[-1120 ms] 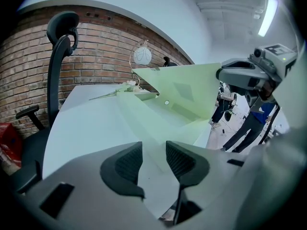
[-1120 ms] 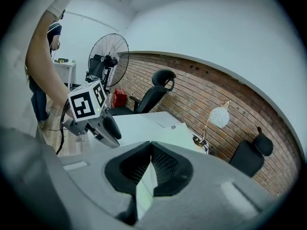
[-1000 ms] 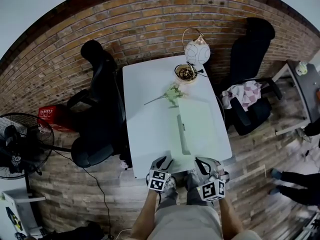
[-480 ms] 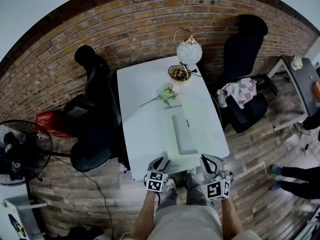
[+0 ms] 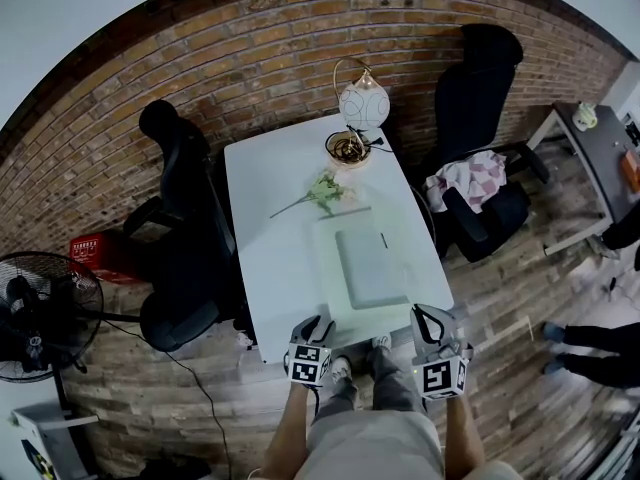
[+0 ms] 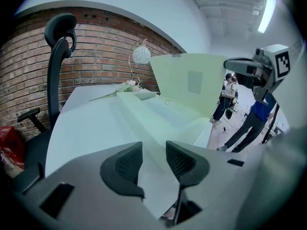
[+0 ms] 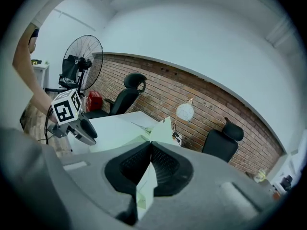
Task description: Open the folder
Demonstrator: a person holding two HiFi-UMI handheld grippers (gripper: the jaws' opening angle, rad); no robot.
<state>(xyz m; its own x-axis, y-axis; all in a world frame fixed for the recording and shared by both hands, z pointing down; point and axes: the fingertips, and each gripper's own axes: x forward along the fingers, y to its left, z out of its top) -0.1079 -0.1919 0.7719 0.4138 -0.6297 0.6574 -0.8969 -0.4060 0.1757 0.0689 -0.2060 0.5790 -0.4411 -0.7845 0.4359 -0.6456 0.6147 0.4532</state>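
On the white tabletop (image 5: 270, 258), by its near edge and toward its right edge, lies the pale green folder (image 5: 372, 268). Its long side runs from the near edge toward the far edge. Its cover (image 6: 192, 80) is tilted up because the right gripper (image 7: 149, 163) is clenched on 1 thin edge of it, likely to swing it open. The left gripper (image 6: 152, 163) hangs over the near edge with jaws apart, pinching nothing, maybe ready to hold the bottom sheet down.
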